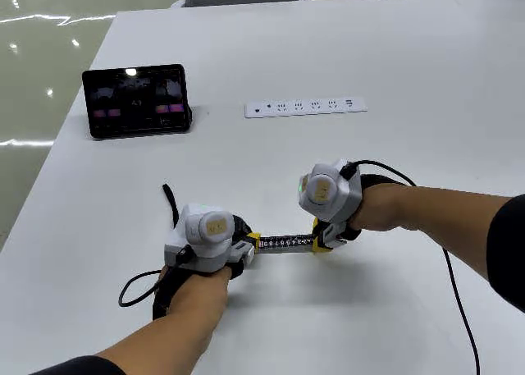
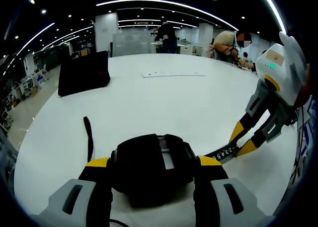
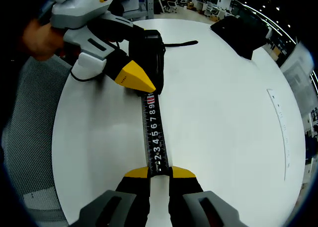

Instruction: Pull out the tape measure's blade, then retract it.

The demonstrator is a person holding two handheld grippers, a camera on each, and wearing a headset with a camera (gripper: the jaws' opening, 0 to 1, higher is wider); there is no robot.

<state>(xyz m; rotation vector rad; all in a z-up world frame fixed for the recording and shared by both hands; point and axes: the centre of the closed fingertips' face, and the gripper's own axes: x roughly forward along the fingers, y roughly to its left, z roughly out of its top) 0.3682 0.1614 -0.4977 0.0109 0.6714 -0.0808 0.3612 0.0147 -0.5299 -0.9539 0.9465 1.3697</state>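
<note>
Head view: left gripper (image 1: 246,245) clamps the tape measure (image 2: 154,167), right gripper (image 1: 319,244) pinches its blade (image 3: 155,132) tip, a short stretch out. Pulling looks barely begun; next needs a straight, steady draw.

Dark tablet (image 1: 136,100) upright near the table's (image 1: 426,63) left edge. White power strip (image 1: 305,107) flat, nearer the far edge

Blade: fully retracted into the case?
No: in the right gripper view a numbered stretch of blade runs from the black case to the right gripper, shut on its tip.
</note>
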